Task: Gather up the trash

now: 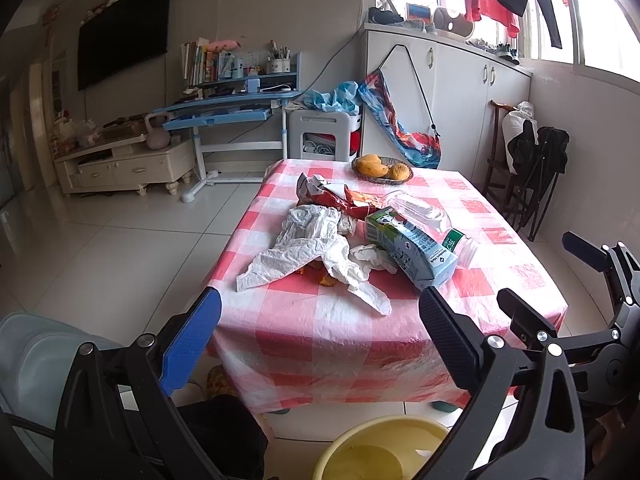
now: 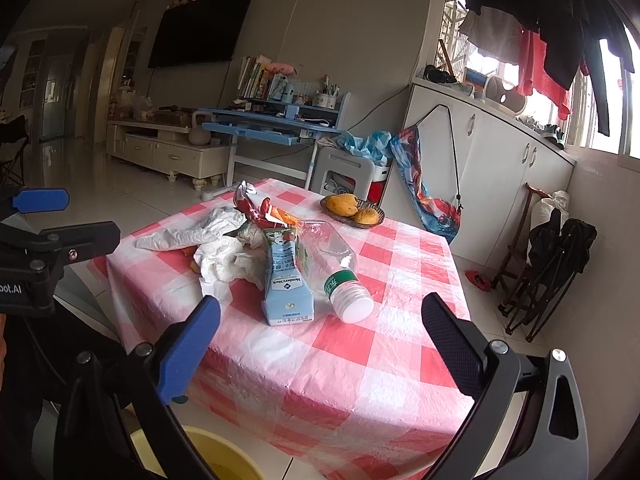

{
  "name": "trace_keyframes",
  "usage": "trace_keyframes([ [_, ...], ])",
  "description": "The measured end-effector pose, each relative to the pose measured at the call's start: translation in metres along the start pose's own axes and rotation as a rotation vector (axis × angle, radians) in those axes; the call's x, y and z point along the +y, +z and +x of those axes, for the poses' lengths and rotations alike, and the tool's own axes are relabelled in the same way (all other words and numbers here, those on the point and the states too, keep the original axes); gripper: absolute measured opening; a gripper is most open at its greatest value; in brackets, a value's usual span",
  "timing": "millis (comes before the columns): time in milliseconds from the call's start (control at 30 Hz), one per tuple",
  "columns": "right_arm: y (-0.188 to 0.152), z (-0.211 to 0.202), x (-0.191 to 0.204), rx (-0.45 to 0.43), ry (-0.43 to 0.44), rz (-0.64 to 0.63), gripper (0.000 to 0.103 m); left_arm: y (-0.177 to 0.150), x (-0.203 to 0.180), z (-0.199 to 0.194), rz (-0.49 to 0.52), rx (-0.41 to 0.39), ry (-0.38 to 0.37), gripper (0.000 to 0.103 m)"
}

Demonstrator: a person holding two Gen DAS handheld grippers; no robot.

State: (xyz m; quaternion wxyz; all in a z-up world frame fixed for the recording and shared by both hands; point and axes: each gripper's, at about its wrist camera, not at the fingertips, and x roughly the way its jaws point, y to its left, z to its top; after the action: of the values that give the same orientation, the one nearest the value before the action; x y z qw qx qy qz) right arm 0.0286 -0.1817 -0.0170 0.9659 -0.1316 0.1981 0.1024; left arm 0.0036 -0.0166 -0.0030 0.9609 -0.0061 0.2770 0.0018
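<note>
Hovering released, both left tongs (image 1: 320,332) and right tongs (image 2: 322,344), short of the tabletop (image 2: 360,360); lying just ahead, milk carton (image 2: 286,280) touching plastic bottle (image 2: 340,276).

I see the trash heaped mid-bench: a crumpled white plastic bag (image 1: 308,248) toward the left edge, a torn red snack wrapper (image 1: 336,198) behind it, a blue-green milk carton (image 1: 412,248) lying on its side, and beside it a clear plastic bottle (image 2: 336,260), capped, lying flat, cap toward the near edge.
</note>
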Motion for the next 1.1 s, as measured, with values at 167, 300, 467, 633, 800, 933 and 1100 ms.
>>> trace_keyframes([
  [167, 0.001, 0.001, 0.001, -0.003, 0.008, 0.002, 0.097, 0.0, 0.001, 0.003, 0.006, 0.01, -0.003, 0.096],
  [300, 0.004, 0.002, 0.0, -0.009, 0.016, 0.016, 0.097, 0.004, 0.009, 0.007, -0.023, 0.026, -0.006, 0.096],
  [467, 0.009, 0.003, -0.003, -0.009, 0.035, 0.031, 0.097, 0.008, 0.014, 0.012, -0.034, 0.033, 0.01, 0.096],
  [633, 0.019, 0.005, -0.006, -0.014, 0.059, 0.02, 0.097, 0.008, 0.015, 0.017, -0.014, 0.054, 0.05, 0.096],
  [800, 0.021, 0.015, -0.012, 0.014, 0.091, 0.051, 0.097, 0.008, 0.016, 0.022, -0.011, 0.075, 0.08, 0.096],
  [933, 0.023, 0.023, -0.014, 0.039, 0.115, 0.061, 0.097, 0.008, 0.015, 0.026, 0.0, 0.091, 0.093, 0.096],
  [1100, 0.031, 0.033, -0.014, 0.06, 0.167, 0.053, 0.097, 0.01, 0.021, 0.037, -0.026, 0.132, 0.105, 0.096],
])
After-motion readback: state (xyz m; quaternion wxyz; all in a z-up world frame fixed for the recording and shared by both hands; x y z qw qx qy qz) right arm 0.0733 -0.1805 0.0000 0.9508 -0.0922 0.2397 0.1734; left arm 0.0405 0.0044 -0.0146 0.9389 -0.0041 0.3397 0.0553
